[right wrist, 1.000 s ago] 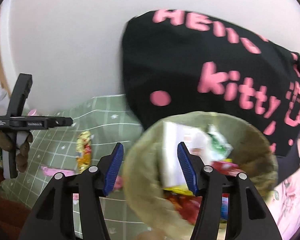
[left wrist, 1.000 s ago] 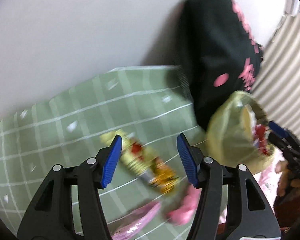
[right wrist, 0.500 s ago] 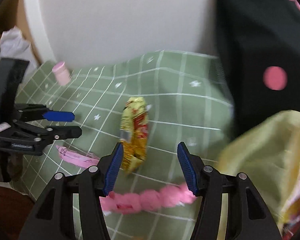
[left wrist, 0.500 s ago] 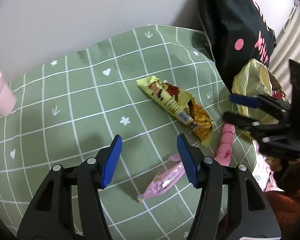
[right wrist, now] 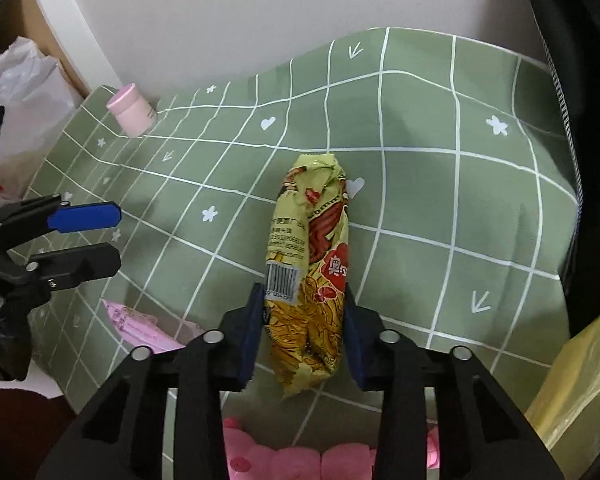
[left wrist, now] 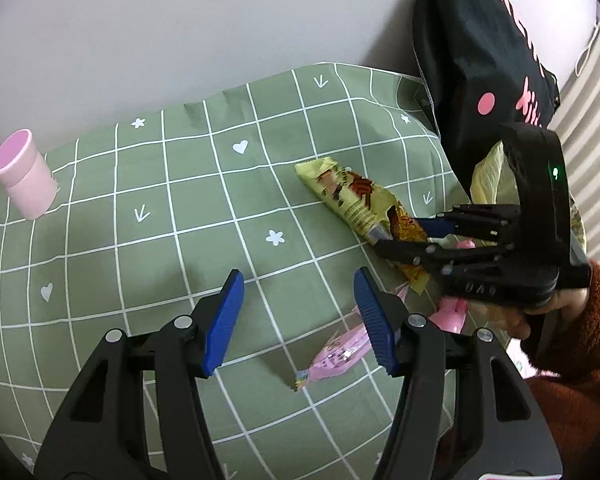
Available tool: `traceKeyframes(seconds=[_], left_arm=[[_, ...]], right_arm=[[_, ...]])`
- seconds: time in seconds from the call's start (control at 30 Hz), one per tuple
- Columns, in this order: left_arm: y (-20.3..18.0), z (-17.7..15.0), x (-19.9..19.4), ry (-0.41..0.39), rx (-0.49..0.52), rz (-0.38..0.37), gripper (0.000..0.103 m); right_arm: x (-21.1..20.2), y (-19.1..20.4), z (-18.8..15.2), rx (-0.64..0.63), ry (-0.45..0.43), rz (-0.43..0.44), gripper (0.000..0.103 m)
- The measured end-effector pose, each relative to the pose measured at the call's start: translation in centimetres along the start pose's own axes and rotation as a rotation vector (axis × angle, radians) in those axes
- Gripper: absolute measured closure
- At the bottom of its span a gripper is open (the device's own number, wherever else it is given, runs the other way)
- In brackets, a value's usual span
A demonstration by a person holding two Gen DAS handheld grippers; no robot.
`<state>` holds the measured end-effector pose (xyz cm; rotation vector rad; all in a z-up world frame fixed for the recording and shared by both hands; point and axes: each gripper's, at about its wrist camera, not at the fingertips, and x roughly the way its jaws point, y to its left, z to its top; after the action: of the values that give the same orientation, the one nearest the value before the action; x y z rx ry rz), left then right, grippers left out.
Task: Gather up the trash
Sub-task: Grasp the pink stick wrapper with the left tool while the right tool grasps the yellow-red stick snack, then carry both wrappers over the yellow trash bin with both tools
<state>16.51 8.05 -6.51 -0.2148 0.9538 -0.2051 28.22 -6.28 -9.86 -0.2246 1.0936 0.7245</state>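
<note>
A yellow snack wrapper (right wrist: 308, 264) lies on the green checked cloth (right wrist: 440, 184); it also shows in the left wrist view (left wrist: 360, 204). My right gripper (right wrist: 302, 320) has its jaws on both sides of the wrapper's near end, closing on it; it shows in the left wrist view (left wrist: 412, 236). My left gripper (left wrist: 296, 312) is open and empty above the cloth (left wrist: 180, 220). A pink wrapper (left wrist: 336, 354) lies just right of its jaws, also seen in the right wrist view (right wrist: 140, 324). The yellow trash bag (right wrist: 580, 380) is at the right edge.
A pink cup (left wrist: 24, 178) stands at the cloth's far left by the white wall, also in the right wrist view (right wrist: 132, 110). A black bag with pink lettering (left wrist: 484, 72) stands at the right. A pink segmented toy (right wrist: 300, 460) lies near the cloth's front edge.
My right gripper moved from the trash bag down to the yellow wrapper and narrowed its jaws around it. My left gripper swung back over the cloth and stays open.
</note>
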Motion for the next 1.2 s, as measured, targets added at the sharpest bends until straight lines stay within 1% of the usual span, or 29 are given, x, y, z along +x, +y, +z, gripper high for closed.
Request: traceKeyframes(seconds=[0.07,0.13,0.17,0.23,0.33,0.43,0.5,0.53,0.63,0.7,0.83,0.93,1.07,1.1,1.13,1.2], left_arm=[[0.0,-0.2,-0.1,0.007,0.034,-0.022,0.049],[-0.4,-0.5,-0.2,0.021,0.094,-0.068,0.049],[-0.8,-0.8,-0.1,0.036,0.139,-0.094,0.049],[-1.7,-1.4,0.4,0.075,0.221,-0.116,0.049],[-2.9,-2.3,1.9,0.134,0.303,-0.087,0.049],[-3.5,-2.9,2.9,0.168,0.335,-0.06,0.049],[-3.9,-3.1,3.2,0.175,0.344,-0.047,0.049],[-4.0,-3.2,3.3,0.177,0.345,-0.042,0.049],[-4.3,-3.3,3.5,0.174,0.349,-0.025,0.062],[-4.4,-3.1,3.5,0.166,0.346,-0.005,0.083],[-3.7,-2.4,3.4,0.152,0.321,0.006,0.086],[-3.0,-1.5,2.6,0.13,0.282,-0.002,0.086],[-1.5,0.8,0.3,0.052,0.194,-0.007,0.087],[-1.1,1.8,-0.4,0.024,0.165,-0.009,0.087],[-1.1,2.3,-0.9,0.007,0.15,-0.008,0.087],[-1.1,4.5,-2.2,-0.052,0.127,-0.006,0.087]], right_arm=[[-0.9,-0.3,0.0,0.007,-0.019,-0.015,0.074],[-2.2,-0.8,0.0,0.027,-0.048,-0.015,0.074],[-2.7,-1.0,-0.1,0.034,-0.058,-0.018,0.074],[-3.9,-1.5,-0.2,0.053,-0.081,-0.022,0.074],[-5.5,-1.8,-0.5,0.067,-0.116,-0.031,0.074],[-7.1,-2.2,-0.8,0.078,-0.146,-0.049,0.074],[-7.8,-2.4,-1.1,0.084,-0.162,-0.064,0.074],[-8.0,-2.4,-1.1,0.085,-0.166,-0.07,0.074],[-8.6,-2.5,-1.5,0.089,-0.176,-0.089,0.074],[-8.9,-2.4,-1.6,0.095,-0.183,-0.095,0.074],[-9.7,-2.5,-1.8,0.105,-0.201,-0.101,0.074],[-10.4,-2.4,-1.8,0.102,-0.217,-0.109,0.074],[-11.5,-1.9,-1.5,0.083,-0.244,-0.131,0.074],[-11.9,-1.7,-1.4,0.076,-0.253,-0.138,0.074],[-12.3,-1.6,-1.2,0.068,-0.264,-0.147,0.074],[-13.3,-1.4,-1.0,0.055,-0.286,-0.164,0.074]])
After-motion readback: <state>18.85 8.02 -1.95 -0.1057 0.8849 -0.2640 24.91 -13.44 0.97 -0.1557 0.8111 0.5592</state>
